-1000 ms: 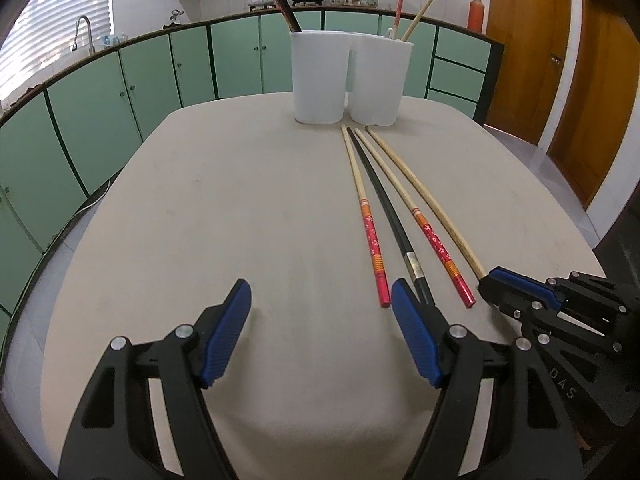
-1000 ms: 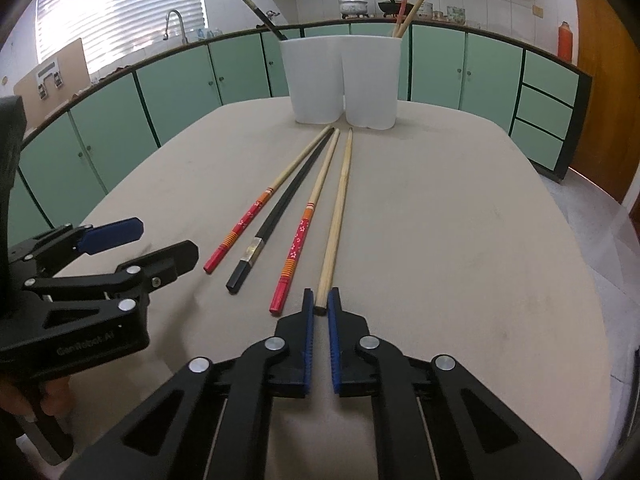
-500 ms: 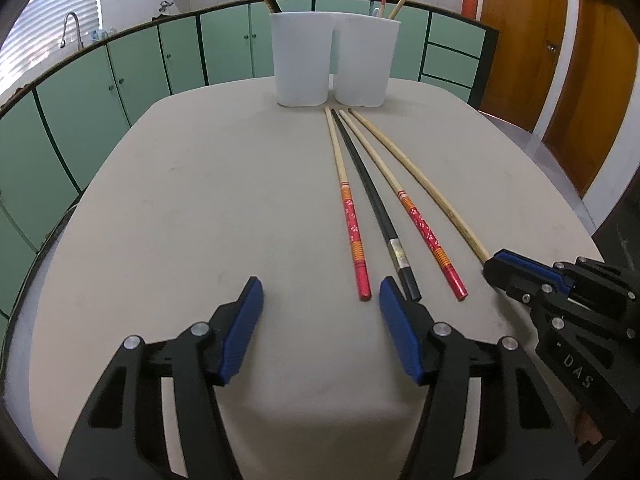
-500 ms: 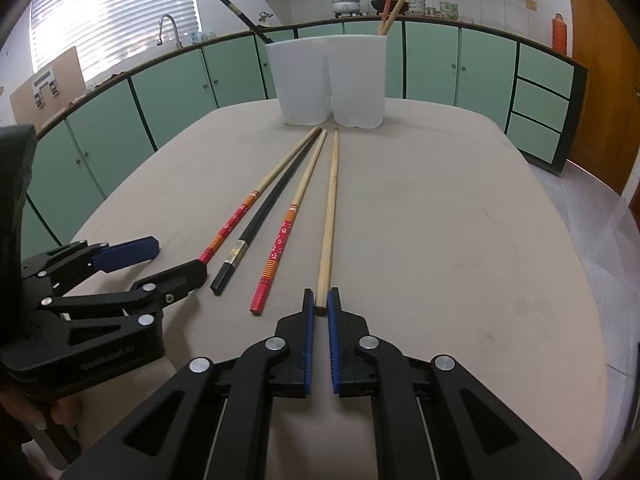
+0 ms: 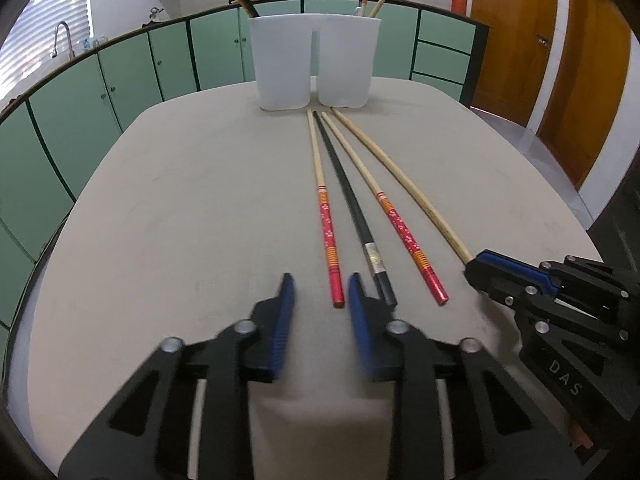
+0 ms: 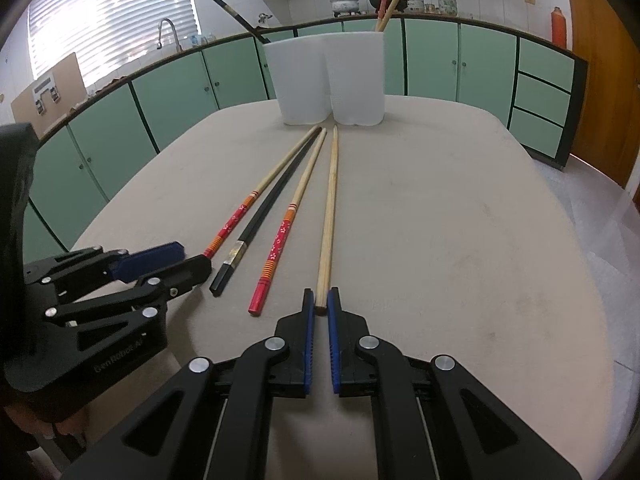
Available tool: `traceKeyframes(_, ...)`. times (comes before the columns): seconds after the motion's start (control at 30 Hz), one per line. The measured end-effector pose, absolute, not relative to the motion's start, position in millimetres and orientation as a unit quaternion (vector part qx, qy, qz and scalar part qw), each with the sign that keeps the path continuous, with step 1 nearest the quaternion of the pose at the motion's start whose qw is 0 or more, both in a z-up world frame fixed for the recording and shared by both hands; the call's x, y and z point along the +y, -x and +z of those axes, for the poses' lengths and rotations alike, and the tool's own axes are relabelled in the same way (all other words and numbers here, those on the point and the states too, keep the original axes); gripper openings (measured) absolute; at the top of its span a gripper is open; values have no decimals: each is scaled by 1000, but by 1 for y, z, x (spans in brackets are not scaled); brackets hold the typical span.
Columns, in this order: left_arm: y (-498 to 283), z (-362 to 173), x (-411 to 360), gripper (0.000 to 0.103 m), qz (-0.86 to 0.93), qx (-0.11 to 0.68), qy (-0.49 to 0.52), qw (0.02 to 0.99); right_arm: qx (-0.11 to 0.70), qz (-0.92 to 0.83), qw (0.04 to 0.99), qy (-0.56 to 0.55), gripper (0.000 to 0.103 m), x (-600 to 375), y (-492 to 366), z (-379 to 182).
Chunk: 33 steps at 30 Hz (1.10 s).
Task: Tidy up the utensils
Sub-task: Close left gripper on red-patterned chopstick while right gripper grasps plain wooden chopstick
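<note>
Four chopsticks (image 5: pixel 352 204) mid-table (image 5: pixel 180 208), flanks bare

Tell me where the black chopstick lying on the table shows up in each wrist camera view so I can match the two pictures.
Left wrist view: the black chopstick lies second from the left of the four, its near end beside the left gripper.
Right wrist view: the black chopstick lies left of centre, again second from the left.
Shared landmark: the two white holders at the table's far end.
</note>
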<state>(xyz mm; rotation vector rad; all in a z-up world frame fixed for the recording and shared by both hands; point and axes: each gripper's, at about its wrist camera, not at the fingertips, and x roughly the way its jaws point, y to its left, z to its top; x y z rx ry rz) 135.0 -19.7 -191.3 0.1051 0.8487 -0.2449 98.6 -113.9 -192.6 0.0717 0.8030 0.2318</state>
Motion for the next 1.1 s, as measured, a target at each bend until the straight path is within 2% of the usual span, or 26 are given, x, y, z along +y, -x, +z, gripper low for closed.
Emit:
traceKeyframes(0.03,-135,-191,-20,7,-121,412,-49,902,390,113,913,-37,7,-114,-99,-193)
traceKeyframes(0.07,-135,-191,-20,6,-122,412,-48,902,390,114,913,-39,7,-115,-99,-193)
traceKeyframes(0.57,-130,-155,-11,5,-109,372,-54,920,378,110,918,-42,7,-125,-96,-177)
traceKeyframes(1.1,-124,-84,-3,5,-110,292,-38,949,302,101,947,-44,7,-149,-85,-109)
